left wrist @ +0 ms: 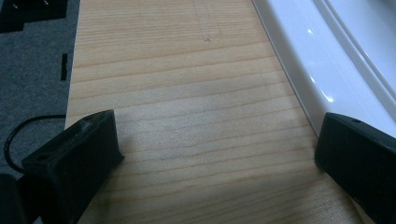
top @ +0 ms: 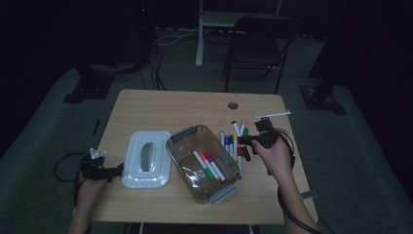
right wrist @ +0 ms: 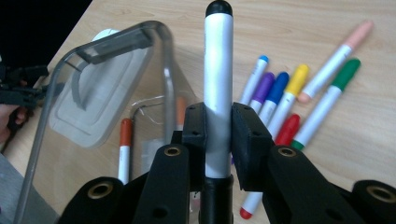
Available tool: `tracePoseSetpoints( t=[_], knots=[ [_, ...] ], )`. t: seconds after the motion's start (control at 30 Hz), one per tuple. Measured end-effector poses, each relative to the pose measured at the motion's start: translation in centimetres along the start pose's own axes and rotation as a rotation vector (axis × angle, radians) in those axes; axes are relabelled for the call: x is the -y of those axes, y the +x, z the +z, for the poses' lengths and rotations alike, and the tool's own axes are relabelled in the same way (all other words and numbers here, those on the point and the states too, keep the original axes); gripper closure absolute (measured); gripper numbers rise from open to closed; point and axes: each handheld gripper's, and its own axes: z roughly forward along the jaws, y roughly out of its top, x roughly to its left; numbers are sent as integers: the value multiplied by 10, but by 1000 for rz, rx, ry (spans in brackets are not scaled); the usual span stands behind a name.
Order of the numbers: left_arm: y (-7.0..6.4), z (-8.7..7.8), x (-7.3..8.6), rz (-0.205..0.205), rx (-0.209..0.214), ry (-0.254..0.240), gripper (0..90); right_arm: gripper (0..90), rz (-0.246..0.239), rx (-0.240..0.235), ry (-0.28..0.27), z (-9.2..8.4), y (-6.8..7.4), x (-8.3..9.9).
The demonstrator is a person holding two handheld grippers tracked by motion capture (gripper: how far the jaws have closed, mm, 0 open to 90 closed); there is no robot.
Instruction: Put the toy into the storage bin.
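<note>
Right tongs (right wrist: 218, 135) pinching black-capped marker (right wrist: 218, 70) | white barrel (upright between pads) | left tongs (left wrist: 219, 149) spread

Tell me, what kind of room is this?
Probably a lab or studio set up for recording, not a home: a lone wooden table on grey carpet, dark curtains around it, a folding chair behind, and cables trailing across the floor.

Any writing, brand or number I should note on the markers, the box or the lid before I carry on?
None can be read.
Black-capped marker in the right claw: white barrel, no print showing.
Markers on the table: plain.
Clear box and white lid: no label visible.
</note>
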Motion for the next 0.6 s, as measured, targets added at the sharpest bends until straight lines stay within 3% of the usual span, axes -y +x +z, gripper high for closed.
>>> tracePoseSetpoints(
  t=[0.23,0.3,0.37,0.6],
  knots=[
    [0,0,0,-1,-2,2,4,768,-77,-98,8,5,35,-16],
    [-1,0,0,-5,-3,1,4,768,-107,-70,1,9,47,-18],
    [-1,0,0,-5,-2,1,4,768,-127,-107,23,16,58,-18],
    [-1,0,0,-5,-2,2,4,768,-177,-160,87,42,86,-14]
  ],
)
